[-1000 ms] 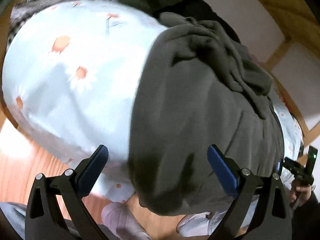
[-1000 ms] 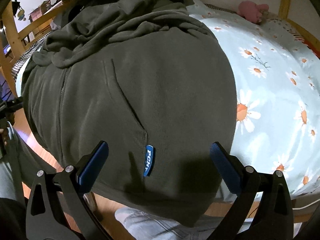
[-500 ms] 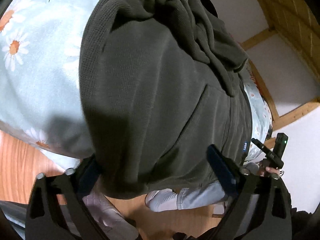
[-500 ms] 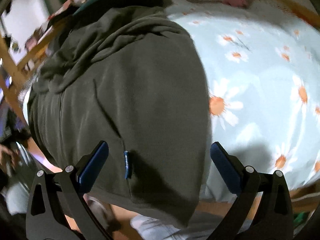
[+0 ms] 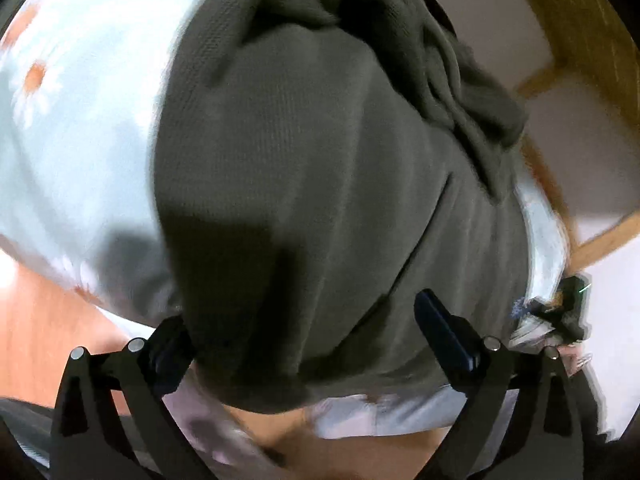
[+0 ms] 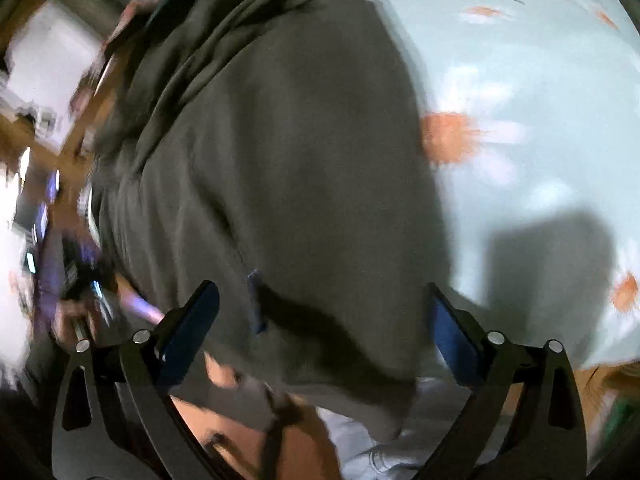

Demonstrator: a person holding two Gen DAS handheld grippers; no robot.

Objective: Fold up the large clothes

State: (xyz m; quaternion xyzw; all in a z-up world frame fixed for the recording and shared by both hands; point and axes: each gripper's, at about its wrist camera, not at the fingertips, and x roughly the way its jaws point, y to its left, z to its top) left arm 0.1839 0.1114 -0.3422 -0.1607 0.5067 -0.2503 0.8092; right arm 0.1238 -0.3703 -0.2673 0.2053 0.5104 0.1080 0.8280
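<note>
A dark olive-grey hoodie [image 5: 320, 168] lies spread on a bed, its hem hanging over the near edge. It also fills the right wrist view [image 6: 288, 168], where a small blue label [image 6: 256, 304] shows near the hem. My left gripper [image 5: 308, 328] is open and straddles the hoodie's left hem corner, which covers the left fingertip. My right gripper [image 6: 324, 320] is open around the right hem corner. Both views are blurred by motion.
The light blue daisy-print bedsheet [image 5: 80, 128] covers the bed and shows in the right wrist view [image 6: 540, 120]. A wooden bed frame [image 5: 568, 24] runs behind. Orange wooden floor [image 5: 48, 320] lies below the edge. The person's legs and shoes sit below the hem.
Both grippers have moved in toward the hoodie's hem, so the hem corners now lie between the open fingers. The left view swung right across the garment.
</note>
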